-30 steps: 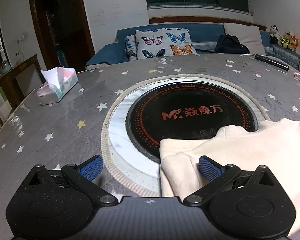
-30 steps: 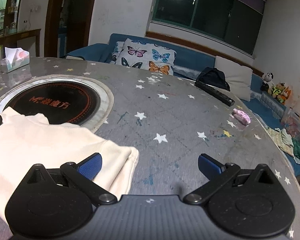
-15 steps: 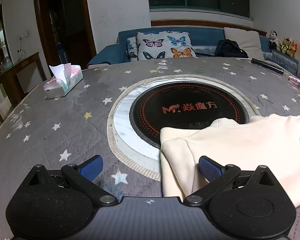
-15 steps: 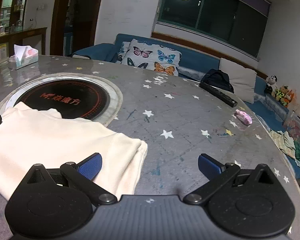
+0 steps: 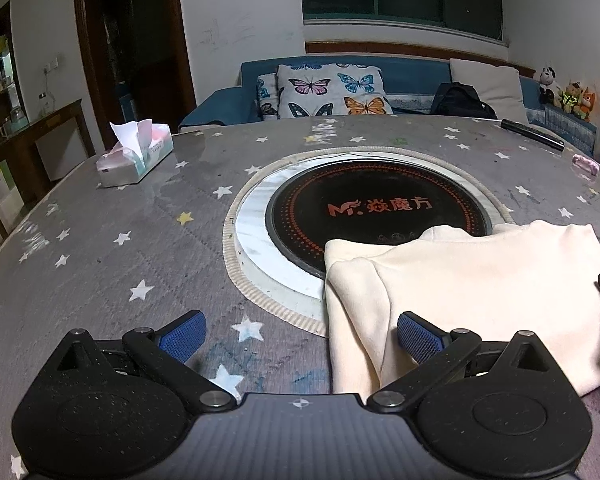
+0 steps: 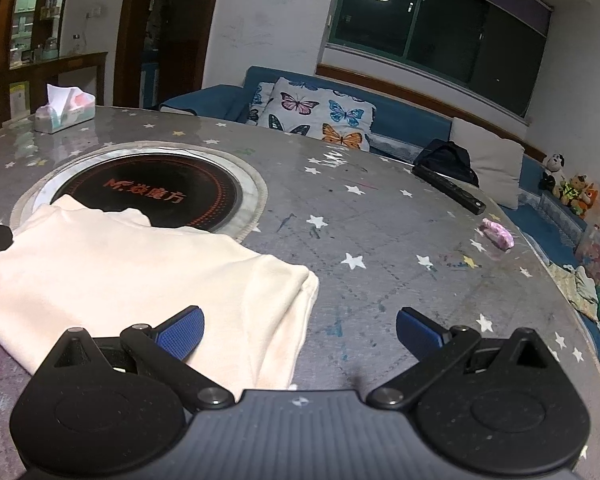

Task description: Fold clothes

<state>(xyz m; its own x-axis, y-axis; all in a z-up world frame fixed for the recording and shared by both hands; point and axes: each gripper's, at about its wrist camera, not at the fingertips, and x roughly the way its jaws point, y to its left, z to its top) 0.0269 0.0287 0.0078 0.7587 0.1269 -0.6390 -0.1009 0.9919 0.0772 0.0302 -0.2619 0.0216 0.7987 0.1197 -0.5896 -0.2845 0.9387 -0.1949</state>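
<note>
Cream fabric, a folded garment (image 5: pixel 476 280), lies flat on the grey star-printed table (image 5: pixel 100 248), its far edge overlapping the black round hob (image 5: pixel 376 216) marked "M." with 3 orange Chinese characters. Both the left gripper (image 5: pixel 299 338) and the right gripper (image 6: pixel 299 334) hover spread wide, grasping nothing. A tissue box (image 5: pixel 134 154) sits far left; a black remote (image 6: pixel 448 188) lies far right.

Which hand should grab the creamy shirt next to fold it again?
Probably either. The left gripper is open with the cream garment's left edge between its fingers. The right gripper is open over the opposite edge. Each is well placed for its own side.
</note>
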